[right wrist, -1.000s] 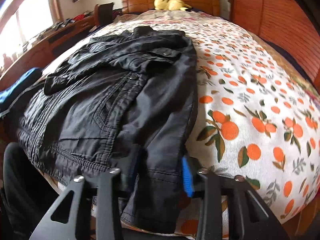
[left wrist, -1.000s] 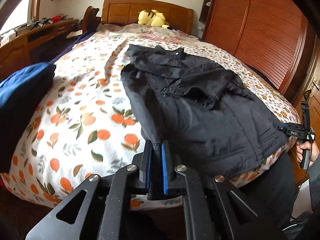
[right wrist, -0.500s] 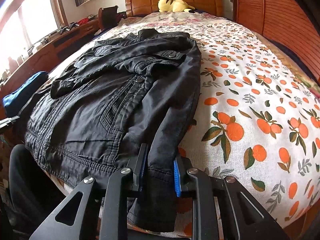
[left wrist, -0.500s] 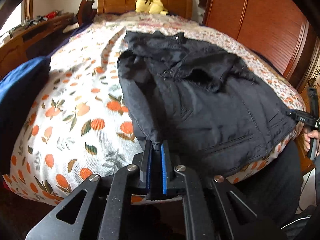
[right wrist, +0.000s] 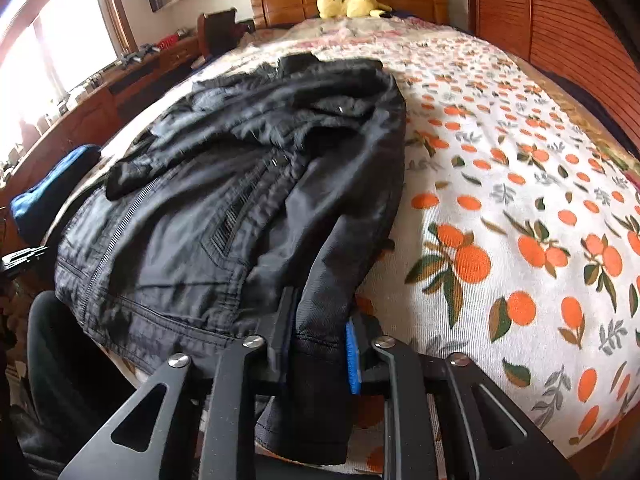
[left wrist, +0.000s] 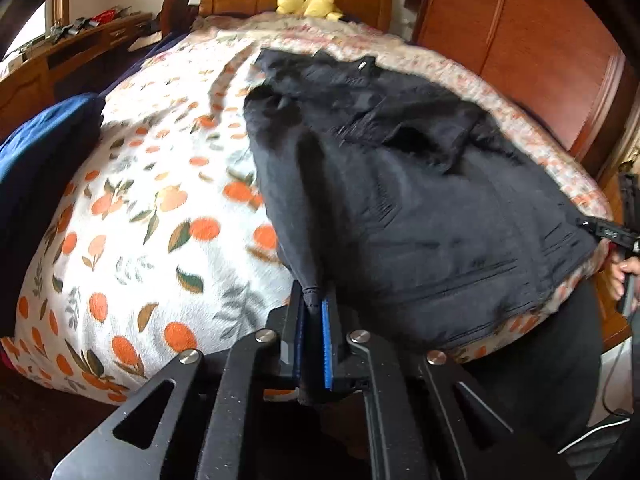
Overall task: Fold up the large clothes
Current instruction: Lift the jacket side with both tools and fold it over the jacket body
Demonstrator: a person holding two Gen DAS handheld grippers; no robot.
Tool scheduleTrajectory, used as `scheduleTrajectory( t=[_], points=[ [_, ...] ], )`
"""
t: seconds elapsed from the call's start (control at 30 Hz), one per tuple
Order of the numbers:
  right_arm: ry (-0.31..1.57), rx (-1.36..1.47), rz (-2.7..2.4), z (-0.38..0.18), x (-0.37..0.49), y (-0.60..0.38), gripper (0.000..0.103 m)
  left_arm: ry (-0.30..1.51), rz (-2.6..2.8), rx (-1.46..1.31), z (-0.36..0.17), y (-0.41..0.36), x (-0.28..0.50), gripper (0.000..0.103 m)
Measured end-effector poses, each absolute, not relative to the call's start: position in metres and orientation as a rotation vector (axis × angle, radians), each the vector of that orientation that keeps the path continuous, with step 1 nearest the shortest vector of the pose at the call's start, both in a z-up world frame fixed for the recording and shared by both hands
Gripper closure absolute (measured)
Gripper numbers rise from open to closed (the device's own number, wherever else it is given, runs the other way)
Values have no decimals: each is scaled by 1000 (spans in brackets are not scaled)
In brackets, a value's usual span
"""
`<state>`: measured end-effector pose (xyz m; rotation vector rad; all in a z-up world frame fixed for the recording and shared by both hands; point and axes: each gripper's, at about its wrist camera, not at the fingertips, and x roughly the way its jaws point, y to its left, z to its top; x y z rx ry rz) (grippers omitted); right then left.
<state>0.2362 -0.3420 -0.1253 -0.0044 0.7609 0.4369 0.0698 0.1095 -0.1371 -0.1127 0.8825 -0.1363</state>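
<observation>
On the bed's near edge, both tongs are gripping the jacket: left tongs clenched on one cuff, right tongs just closing around the other sleeve. No writing is legible.

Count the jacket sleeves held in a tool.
2: the left tool grips the jacket's left-side sleeve cuff; the right tool has just been closing on the right-side sleeve.

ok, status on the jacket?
Left tongs shut on one sleeve cuff, right tongs just closed on the other. Jacket flat on bed. Nothing blocking.
</observation>
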Motion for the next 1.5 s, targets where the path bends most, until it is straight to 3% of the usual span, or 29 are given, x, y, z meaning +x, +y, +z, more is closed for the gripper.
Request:
scheduleTrajectory(
  t=[0.47, 0.87, 1.03, 1.5],
  points=[
    [455, 192, 584, 10, 199, -378, 93, 549, -215, -15, 38, 76, 50, 98],
    [222, 146, 626, 82, 80, -423, 93, 350, -229, -5, 129, 82, -11, 98],
    [237, 94, 598, 65, 75, -424, 93, 370, -187, -24, 117, 96, 15, 98],
    [445, 86, 540, -39, 217, -375, 93, 585, -71, -100, -11, 113, 155, 98]
  ],
)
